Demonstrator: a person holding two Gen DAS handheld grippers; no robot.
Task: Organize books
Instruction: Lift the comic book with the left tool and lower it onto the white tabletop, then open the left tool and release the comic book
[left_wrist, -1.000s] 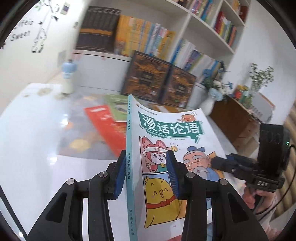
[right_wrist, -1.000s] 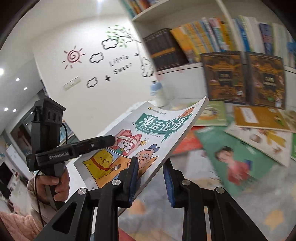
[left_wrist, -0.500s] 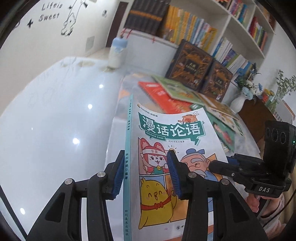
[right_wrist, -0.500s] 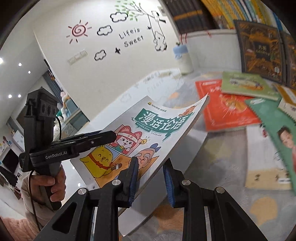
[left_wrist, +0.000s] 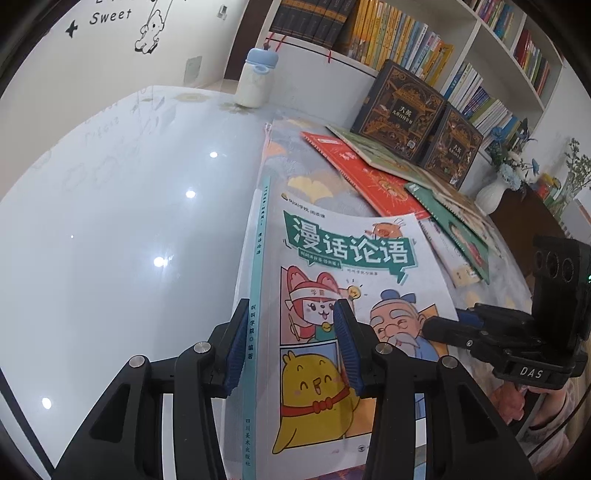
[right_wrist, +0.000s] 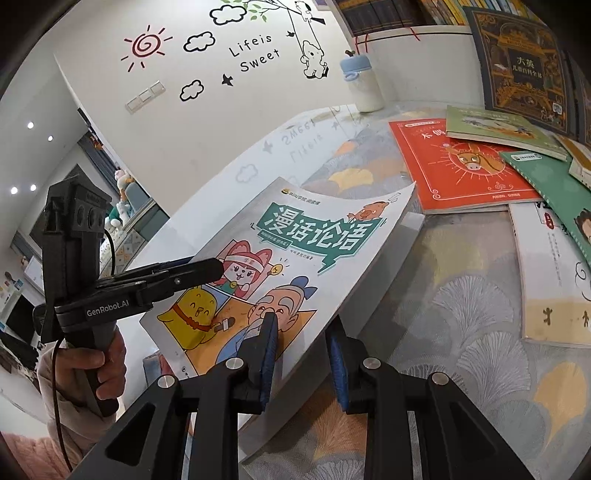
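A white comic book with a teal title banner and teal spine is held between both grippers just above the table. My left gripper is shut on its spine side. My right gripper is shut on its opposite long edge. The right gripper also shows in the left wrist view, and the left gripper in the right wrist view. A red book, a light green book, a dark green book and a white book lie spread on the table.
Two dark boxed volumes lean against the bookshelf at the back. A milky bottle with a blue cap stands at the table's far side. A white vase stands to the right. The glossy white tabletop stretches left.
Both grippers have carried the comic book down and toward the table; the view now tilts lower. The grip on the book is unchanged.
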